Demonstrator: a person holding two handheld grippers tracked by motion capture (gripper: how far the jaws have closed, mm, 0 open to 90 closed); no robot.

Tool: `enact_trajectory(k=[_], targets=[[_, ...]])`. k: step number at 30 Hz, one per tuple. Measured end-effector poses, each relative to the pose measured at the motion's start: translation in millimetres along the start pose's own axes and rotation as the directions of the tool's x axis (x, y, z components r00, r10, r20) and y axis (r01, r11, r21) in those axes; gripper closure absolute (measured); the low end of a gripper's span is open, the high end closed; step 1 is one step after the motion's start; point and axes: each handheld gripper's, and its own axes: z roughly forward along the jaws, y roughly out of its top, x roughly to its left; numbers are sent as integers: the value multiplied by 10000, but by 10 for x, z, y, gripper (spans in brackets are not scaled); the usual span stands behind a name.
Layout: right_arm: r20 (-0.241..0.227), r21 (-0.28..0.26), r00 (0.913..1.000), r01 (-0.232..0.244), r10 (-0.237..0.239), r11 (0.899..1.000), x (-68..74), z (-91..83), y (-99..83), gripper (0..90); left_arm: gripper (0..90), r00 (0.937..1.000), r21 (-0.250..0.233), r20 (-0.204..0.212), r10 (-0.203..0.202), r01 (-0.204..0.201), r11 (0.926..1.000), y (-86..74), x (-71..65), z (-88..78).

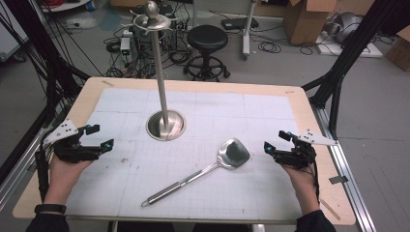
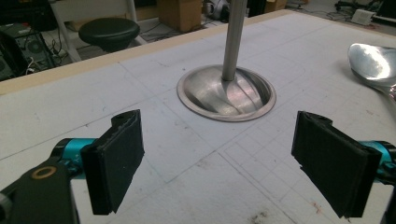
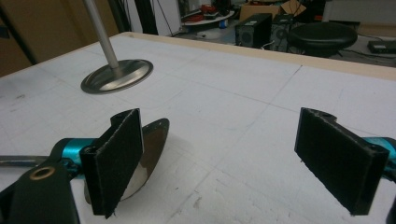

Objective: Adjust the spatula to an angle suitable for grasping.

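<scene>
A steel spatula (image 1: 203, 173) lies flat on the desk (image 1: 309, 125), near the right gripper (image 1: 275, 141), whose fingers (image 3: 116, 158) gape wide and empty. The left gripper (image 1: 99, 137), also wide open, holds nothing beside the stand (image 1: 165, 124).

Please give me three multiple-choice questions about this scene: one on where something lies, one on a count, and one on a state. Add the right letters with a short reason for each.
1. Where does the metal spatula lie?
A. On the white mat, between the two grippers
B. Hanging from the stand's top
C. On the floor

2. How many black stools stand behind the table?
A. None
B. One
C. Three

3. How are the left gripper and right gripper set?
A. Both shut on the spatula
B. One open, one shut
C. Both open and empty

Answers: 1 A, it lies flat on the mat in front of the stand. 2 B, a single stool shows in the high view. 3 C, each gripper view shows a wide gap with nothing in it.
</scene>
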Motion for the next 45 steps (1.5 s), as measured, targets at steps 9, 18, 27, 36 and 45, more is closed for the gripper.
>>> enact_trajectory(k=[9, 18, 27, 36, 45], targets=[[-66, -18, 9999, 109, -110, 9999, 8, -17, 18, 139, 174, 10000, -55, 40, -29, 29, 10000, 1, 2, 5], [-578, -46, 9979, 298, -300, 9995, 47, -18, 67, 132, 174, 10000, -52, -8, -8, 8, 10000, 3, 3, -15], [-1400, -236, 9868, 793, -818, 9966, 144, 8, 164, 122, 175, 10000, 104, -28, -31, 32, 9999, -1, 10, -21], [-1876, -331, 9735, 1268, -1307, 9914, 252, 78, 233, 119, 176, 10000, 64, 33, -6, 6, 10000, 2, 0, -17], [-2631, -314, 9490, 1717, -1738, 9847, 404, 231, 323, 117, 177, 10000, 5, 47, 11, -11, 10000, 5, -8, -30]])
